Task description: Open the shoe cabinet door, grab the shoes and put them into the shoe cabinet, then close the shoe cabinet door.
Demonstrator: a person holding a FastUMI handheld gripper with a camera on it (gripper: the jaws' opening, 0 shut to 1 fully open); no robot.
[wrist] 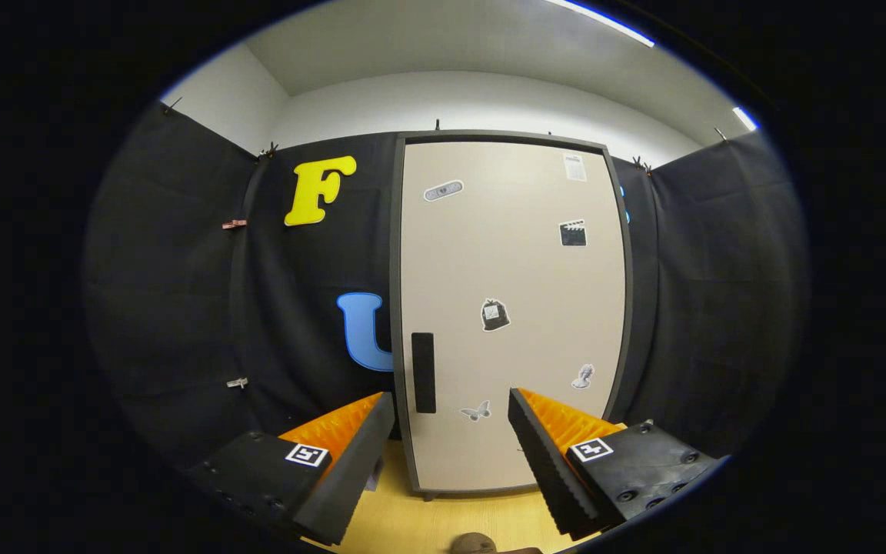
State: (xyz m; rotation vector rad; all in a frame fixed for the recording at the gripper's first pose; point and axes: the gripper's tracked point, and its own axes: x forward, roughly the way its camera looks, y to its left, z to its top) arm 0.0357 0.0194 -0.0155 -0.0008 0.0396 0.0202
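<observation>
The shoe cabinet (512,308) stands upright ahead of me on a light wooden surface, a tall beige door in a dark frame. Its door is shut. A dark vertical handle (423,372) sits low on the door's left side, with several small stickers spread over the panel. My gripper (451,404) is open, its two fingers spread wide, with nothing between them. The handle lies beyond the fingers, close to the left one. A small brownish rounded thing (474,545) peeks in just below and between the fingers; what it is I cannot tell.
Black cloth walls (197,292) surround the cabinet on both sides and behind. The light wooden surface (443,519) runs from the cabinet's foot toward me. White wall and ceiling rise above the cloth.
</observation>
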